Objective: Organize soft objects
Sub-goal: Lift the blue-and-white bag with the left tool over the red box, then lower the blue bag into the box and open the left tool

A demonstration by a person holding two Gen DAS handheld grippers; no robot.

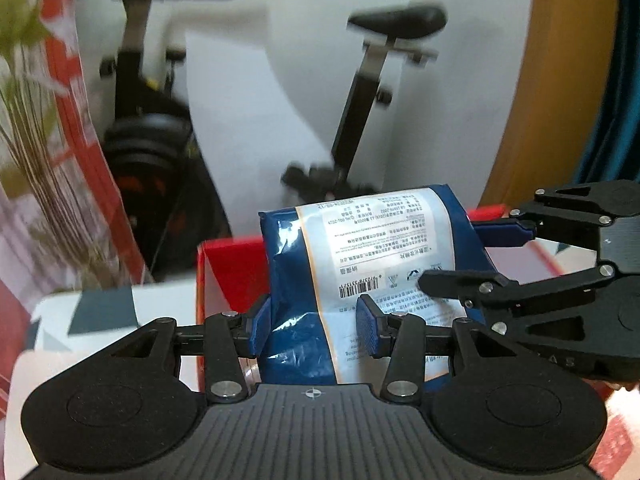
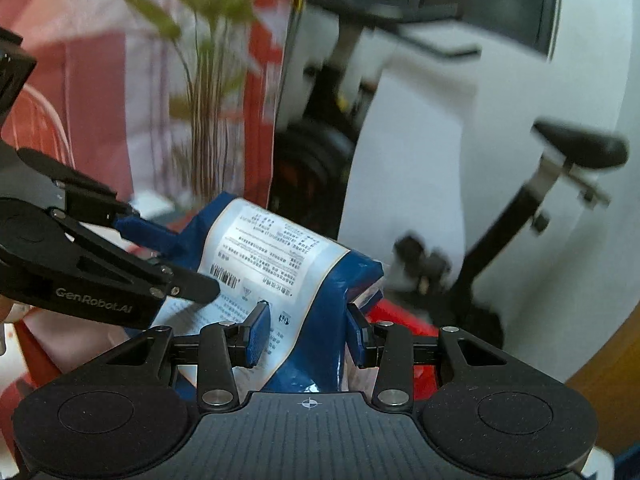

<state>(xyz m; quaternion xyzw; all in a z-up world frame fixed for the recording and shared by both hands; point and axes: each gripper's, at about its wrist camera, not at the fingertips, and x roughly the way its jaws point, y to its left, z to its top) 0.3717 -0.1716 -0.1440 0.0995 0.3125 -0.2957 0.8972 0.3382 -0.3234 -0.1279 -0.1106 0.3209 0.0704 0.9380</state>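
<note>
A soft blue pack with a white printed label and a barcode [image 1: 380,240] is held up in the air by both grippers. In the left wrist view my left gripper [image 1: 314,330] is shut on the pack's lower left part, its blue pads pressed into the wrapper. My right gripper [image 1: 480,256] comes in from the right and clamps the pack's right edge. The right wrist view shows the same pack [image 2: 280,256] pinched in my right gripper [image 2: 308,334]. There my left gripper [image 2: 176,258] grips the pack's left end.
A red box [image 1: 224,272] stands right behind and under the pack. Farther back is a white exercise bike with a black saddle [image 1: 400,20]. A green plant [image 1: 24,80] and red-and-white cloth are on the left, and a wooden panel [image 1: 552,80] on the right.
</note>
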